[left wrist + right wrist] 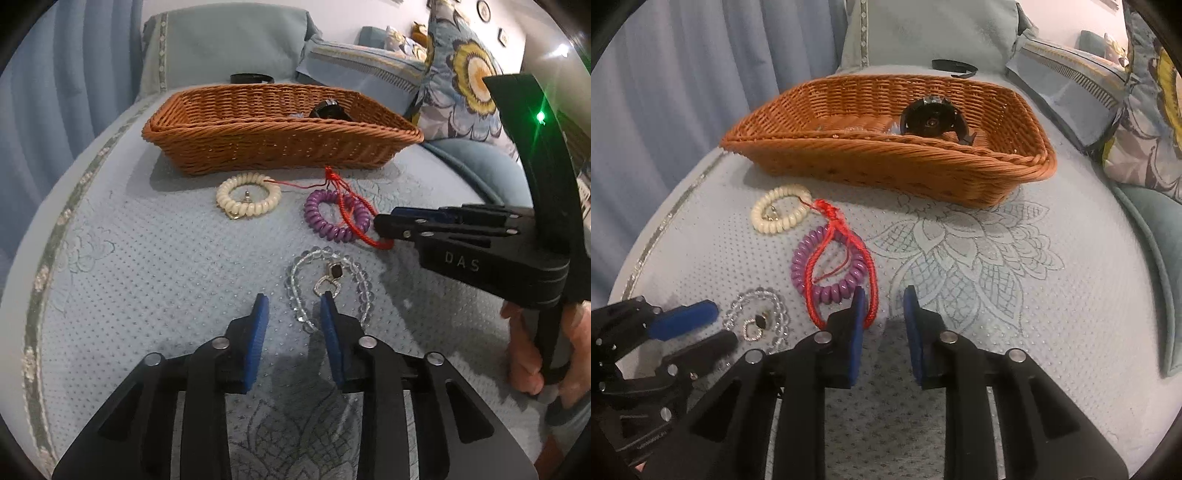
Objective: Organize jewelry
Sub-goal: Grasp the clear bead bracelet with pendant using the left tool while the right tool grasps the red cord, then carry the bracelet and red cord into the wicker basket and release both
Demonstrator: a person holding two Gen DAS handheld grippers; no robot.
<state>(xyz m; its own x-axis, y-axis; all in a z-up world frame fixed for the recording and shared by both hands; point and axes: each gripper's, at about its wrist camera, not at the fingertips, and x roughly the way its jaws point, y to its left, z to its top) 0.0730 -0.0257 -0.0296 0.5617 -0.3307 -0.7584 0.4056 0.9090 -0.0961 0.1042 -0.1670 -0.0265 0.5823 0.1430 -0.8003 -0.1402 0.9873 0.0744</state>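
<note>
- Pale blue quilted cover (1015, 295) with a stitched flower pattern as the work surface; blue curtain (74, 92) behind, flowered cushion (465, 92) to the right.
- Brown wicker basket (280, 147) at the far side of the cover, with a black watch (931, 120) lying inside, near its right end.
- Just in front of the basket: cream coil bracelet (248, 198), then purple coil bracelet (334, 218) beside it.
- Red cord bracelet (846, 273) draped across the purple coil, one thin end reaching to the cream coil.
- Clear bead bracelet (325, 284) with a dark pendant, nearest to the cameras, flat on the cover.
- Left gripper (293, 306): jaws parted, nothing clamped; right pad tip at the pendant of the clear bead bracelet, real contact not possible to tell.
- Right gripper (884, 306): jaws parted, empty between the pads; left pad sitting at the near loop of the red cord.
- Hand (532, 350) visible on the handle of the right gripper.
</note>
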